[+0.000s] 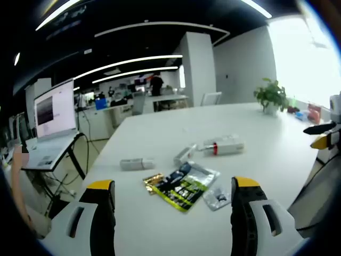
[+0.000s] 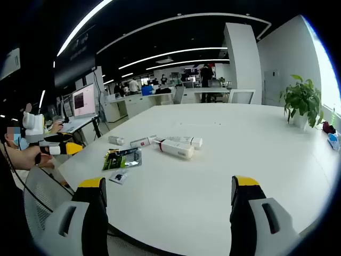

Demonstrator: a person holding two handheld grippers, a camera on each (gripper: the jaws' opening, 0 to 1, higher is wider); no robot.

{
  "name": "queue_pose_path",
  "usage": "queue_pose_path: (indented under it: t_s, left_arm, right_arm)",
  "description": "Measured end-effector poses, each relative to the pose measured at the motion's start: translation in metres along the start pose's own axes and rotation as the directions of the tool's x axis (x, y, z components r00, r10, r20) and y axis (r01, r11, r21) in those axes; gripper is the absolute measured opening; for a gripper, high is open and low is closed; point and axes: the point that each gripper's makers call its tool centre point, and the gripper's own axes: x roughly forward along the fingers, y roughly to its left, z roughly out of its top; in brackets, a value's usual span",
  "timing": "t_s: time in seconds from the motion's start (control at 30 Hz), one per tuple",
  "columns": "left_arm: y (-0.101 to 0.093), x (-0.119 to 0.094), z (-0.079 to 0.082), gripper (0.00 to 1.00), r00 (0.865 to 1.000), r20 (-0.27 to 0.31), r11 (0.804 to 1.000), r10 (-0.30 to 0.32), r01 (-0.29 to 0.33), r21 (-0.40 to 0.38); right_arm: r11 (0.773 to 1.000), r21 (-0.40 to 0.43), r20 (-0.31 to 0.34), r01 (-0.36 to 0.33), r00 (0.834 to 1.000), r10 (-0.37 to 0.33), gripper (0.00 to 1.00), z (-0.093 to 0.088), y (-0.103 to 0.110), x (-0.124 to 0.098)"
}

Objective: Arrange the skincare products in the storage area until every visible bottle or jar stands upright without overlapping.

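Both tongs hover above the white tabletop (image 1: 160,133), level w/ it, pointing across at the products. Left tongs (image 1: 173,205): jaws wide apart, nothing between them. Right tongs (image 2: 169,205): same, jaws spread, empty; they also show at the right edge of the left gripper view. Products lie flat mid-tabletop, none upright: white box w/ red band (image 1: 222,146), small white tube (image 1: 185,154) beside it, another white tube (image 1: 136,164) apart to the left, dark green packet (image 1: 184,185) nearest the left tongs, small clear sachet (image 1: 217,198) just beside the packet. Potted plant (image 1: 270,97) stands at the far edge. Laptop (image 1: 55,109) on a side stand, left.
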Motion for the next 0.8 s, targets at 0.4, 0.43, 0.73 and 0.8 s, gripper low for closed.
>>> queue_pose_path:
  t_s: [0.4, 0.43, 0.73, 0.8]
  left_arm:
    - [0.008, 0.001, -0.005, 0.91, 0.999, -0.042, 0.999, -0.01, 0.008, -0.041]
    - [0.008, 0.0, -0.003, 0.92, 0.999, -0.036, 0.999, -0.003, 0.001, -0.043]
    - [0.007, 0.001, -0.004, 0.99, 1.0, -0.03, 0.999, -0.003, 0.001, -0.046]
    - [0.009, 0.001, -0.001, 0.99, 1.0, -0.017, 0.999, 0.008, -0.008, -0.046]
  right_arm:
    - [1.0, 0.028, -0.056, 0.006, 0.998, -0.005, 0.97, -0.008, -0.005, 0.001]
    - [1.0, 0.026, -0.055, 0.008, 0.998, -0.006, 0.97, -0.008, -0.005, 0.001]
    - [0.999, 0.024, -0.023, 0.034, 0.999, -0.033, 1.0, -0.002, -0.011, 0.0]
    - [0.999, 0.02, -0.018, 0.032, 0.999, -0.032, 1.0, -0.002, -0.01, 0.0]
